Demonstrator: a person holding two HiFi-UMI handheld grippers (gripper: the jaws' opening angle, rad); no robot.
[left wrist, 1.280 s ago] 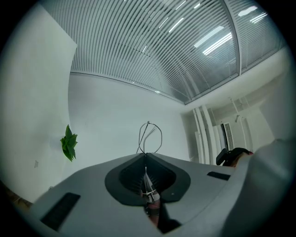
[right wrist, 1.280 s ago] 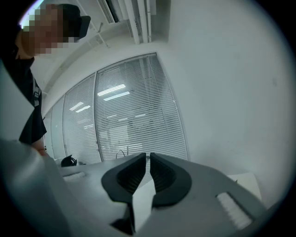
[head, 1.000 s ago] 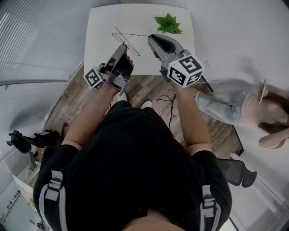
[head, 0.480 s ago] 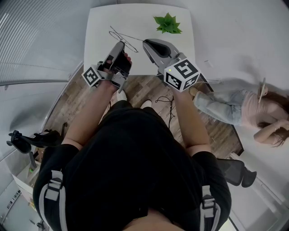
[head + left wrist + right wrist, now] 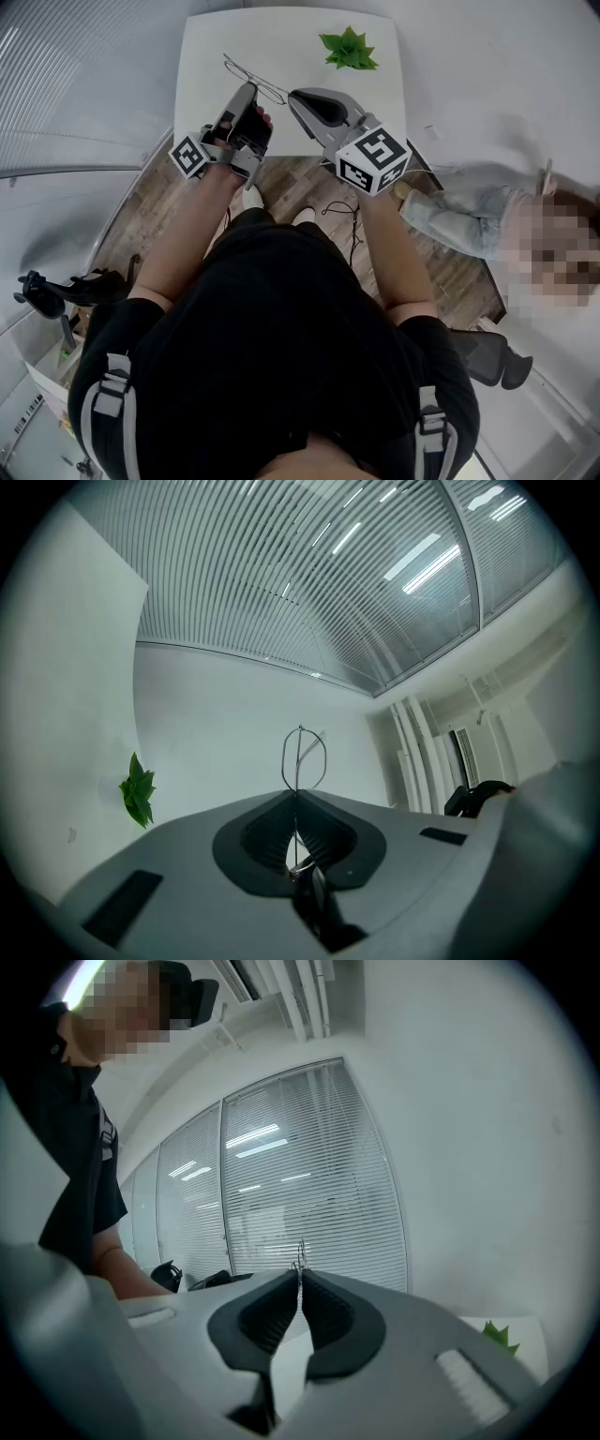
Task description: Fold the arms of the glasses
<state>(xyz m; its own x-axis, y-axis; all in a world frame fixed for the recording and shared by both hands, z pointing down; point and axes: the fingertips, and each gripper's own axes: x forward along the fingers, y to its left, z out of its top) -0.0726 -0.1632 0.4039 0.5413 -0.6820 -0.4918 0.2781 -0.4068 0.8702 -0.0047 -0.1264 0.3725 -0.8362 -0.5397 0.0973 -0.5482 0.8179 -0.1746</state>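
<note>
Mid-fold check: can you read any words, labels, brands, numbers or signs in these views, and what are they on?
No readable words, brands or numbers in any view.
left marker cube: black-and-white square code pattern, no letters.
right marker cube: another code pattern, no letters.
label at the head view's bottom-left corner: barcode-like stripes, too small to read.

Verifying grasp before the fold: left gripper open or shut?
Shut on the glasses: the left gripper clamps the wire frame, a loop sticking out beyond.

glasses point(image 5: 255, 81) are so thin at top centre I can't tell the arms apart; right hand-held gripper point(image 5: 299, 1279) hides all but a tip
</note>
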